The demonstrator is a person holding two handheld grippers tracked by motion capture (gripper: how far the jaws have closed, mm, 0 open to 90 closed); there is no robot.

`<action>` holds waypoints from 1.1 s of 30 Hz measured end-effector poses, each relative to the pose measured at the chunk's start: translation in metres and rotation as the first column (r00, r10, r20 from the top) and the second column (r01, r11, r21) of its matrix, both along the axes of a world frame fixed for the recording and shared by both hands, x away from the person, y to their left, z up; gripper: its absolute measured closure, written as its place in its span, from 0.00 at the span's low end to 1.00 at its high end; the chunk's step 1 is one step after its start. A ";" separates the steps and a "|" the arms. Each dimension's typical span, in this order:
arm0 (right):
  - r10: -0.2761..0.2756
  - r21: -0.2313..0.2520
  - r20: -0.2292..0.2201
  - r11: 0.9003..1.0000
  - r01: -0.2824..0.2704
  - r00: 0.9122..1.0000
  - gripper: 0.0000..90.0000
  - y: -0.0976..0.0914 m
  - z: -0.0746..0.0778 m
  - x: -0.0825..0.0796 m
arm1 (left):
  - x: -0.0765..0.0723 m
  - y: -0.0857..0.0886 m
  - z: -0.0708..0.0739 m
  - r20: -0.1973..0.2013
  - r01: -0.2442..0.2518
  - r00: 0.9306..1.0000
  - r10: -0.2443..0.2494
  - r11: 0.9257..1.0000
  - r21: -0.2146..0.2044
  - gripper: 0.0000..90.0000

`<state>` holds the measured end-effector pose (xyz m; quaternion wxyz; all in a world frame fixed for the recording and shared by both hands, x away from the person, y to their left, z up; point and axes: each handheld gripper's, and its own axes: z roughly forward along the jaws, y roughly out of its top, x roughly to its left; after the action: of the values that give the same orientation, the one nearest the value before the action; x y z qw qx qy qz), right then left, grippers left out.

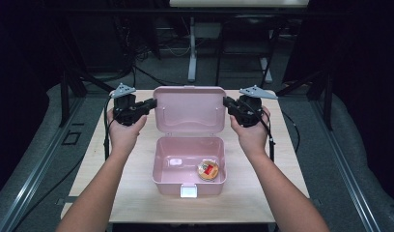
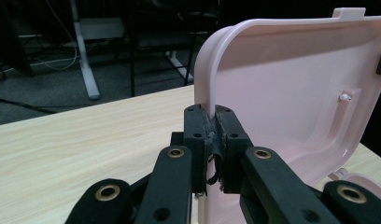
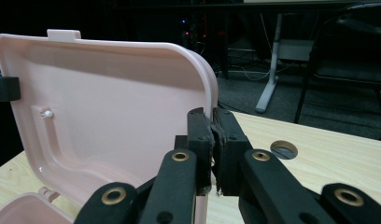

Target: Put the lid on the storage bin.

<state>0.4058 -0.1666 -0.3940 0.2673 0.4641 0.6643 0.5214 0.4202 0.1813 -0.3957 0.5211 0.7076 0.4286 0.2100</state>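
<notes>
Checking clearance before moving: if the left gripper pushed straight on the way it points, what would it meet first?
The left gripper is already shut on the side edge of the pink lid; going on, it would push along the lid toward the right gripper opposite.

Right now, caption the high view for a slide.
Both grippers, left and right, pinch the open pink box's lid; a round snack lies inside.

Black fingers (image 2: 198, 135), brass-ringed screw holes

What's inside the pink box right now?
The pink box holds one round orange-and-red item at its front right; the remaining floor looks bare apart from glare. What lies under that item is covered.
</notes>
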 end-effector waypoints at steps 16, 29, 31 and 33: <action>0.020 0.002 0.022 1.000 -0.020 1.000 0.95 -0.005 -0.001 -0.015 | -0.011 0.001 0.003 0.021 0.025 0.999 -0.025 0.999 -0.027 0.94; 0.034 0.000 0.031 0.999 -0.034 0.999 0.92 -0.005 0.000 -0.024 | -0.018 0.003 0.004 0.027 0.033 0.999 -0.032 0.999 -0.027 0.94; 0.035 -0.001 0.033 0.999 -0.035 0.999 0.92 -0.005 0.000 -0.025 | -0.020 0.003 0.003 0.031 0.037 0.999 -0.036 0.999 -0.029 0.94; 0.038 -0.002 0.033 0.999 -0.038 0.999 0.92 -0.005 0.000 -0.027 | -0.021 0.004 0.003 0.032 0.041 0.999 -0.040 0.999 -0.030 0.94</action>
<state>0.3792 -0.1715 -0.3936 0.2684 0.4426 0.6690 0.5334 0.3992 0.1849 -0.3924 0.5428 0.7046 0.4091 0.2040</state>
